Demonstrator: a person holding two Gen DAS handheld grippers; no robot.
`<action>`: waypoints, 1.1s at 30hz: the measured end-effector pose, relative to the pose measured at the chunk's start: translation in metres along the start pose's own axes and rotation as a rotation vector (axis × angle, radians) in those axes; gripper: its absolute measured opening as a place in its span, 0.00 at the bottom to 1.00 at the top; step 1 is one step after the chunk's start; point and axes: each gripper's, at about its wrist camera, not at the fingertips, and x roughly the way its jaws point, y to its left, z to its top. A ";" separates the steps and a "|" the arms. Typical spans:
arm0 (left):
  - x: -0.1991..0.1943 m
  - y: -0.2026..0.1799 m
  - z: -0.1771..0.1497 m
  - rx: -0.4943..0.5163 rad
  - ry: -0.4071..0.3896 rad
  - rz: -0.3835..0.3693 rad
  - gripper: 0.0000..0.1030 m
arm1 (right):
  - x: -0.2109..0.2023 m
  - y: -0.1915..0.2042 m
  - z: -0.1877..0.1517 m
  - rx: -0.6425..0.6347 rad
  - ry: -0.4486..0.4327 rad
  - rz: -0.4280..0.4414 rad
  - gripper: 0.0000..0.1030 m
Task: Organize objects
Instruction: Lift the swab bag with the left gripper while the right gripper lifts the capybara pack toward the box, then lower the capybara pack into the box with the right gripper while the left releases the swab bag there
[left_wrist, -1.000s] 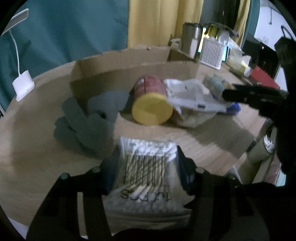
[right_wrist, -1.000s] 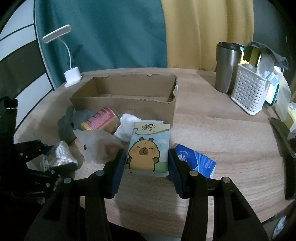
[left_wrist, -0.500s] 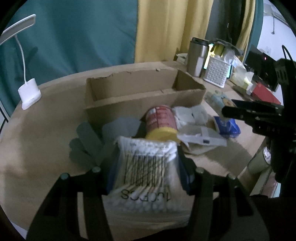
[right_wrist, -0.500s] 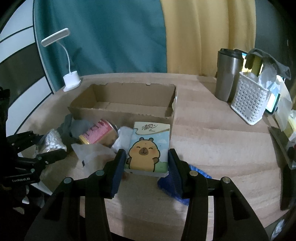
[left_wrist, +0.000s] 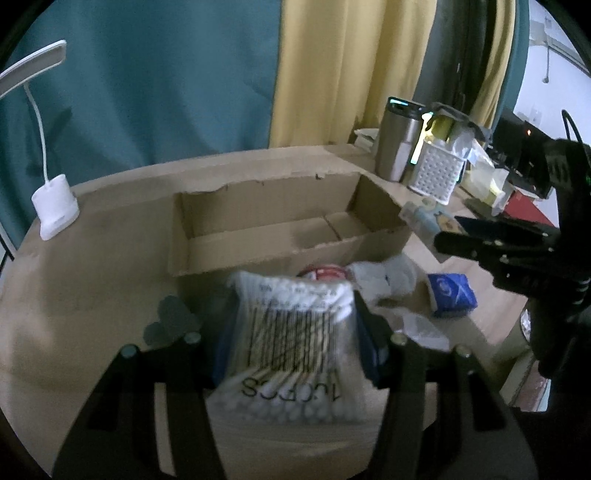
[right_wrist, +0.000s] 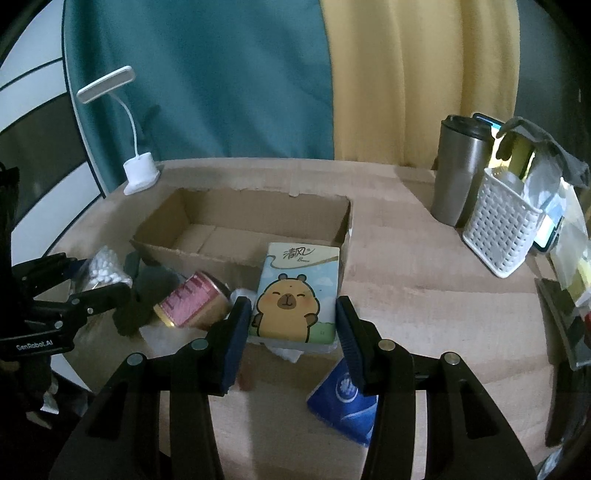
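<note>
My left gripper (left_wrist: 291, 332) is shut on a clear bag of cotton swabs (left_wrist: 291, 343), held above the table in front of the open cardboard box (left_wrist: 280, 229). My right gripper (right_wrist: 291, 325) is shut on a tissue pack with a cartoon capybara (right_wrist: 295, 295), held above the table near the box's (right_wrist: 240, 229) right front corner. The box looks empty. On the table lie a pink can (right_wrist: 192, 306), a grey glove (right_wrist: 144, 288), white crumpled plastic (left_wrist: 388, 277) and a blue packet (right_wrist: 343, 402). The left gripper with the swabs (right_wrist: 105, 269) shows at the left of the right wrist view.
A white desk lamp (right_wrist: 138, 173) stands behind the box at the left. A steel tumbler (right_wrist: 460, 173) and a white perforated basket (right_wrist: 498, 229) stand at the right back. The round wooden table's (right_wrist: 424, 295) edge is close at the front.
Both grippers have risen with their loads. The left gripper has lifted the swab bag and now looks down into the box. The right gripper has lifted the tissue pack off the table.
</note>
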 end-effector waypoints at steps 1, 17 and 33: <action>0.000 0.000 0.002 0.000 -0.001 -0.001 0.55 | 0.001 0.000 0.002 0.000 -0.001 0.000 0.48; 0.009 0.006 0.026 -0.009 -0.017 -0.027 0.54 | 0.018 -0.003 0.031 -0.014 0.001 0.006 0.48; 0.014 0.013 0.044 -0.018 -0.041 -0.042 0.54 | 0.033 -0.004 0.047 -0.019 0.009 0.002 0.48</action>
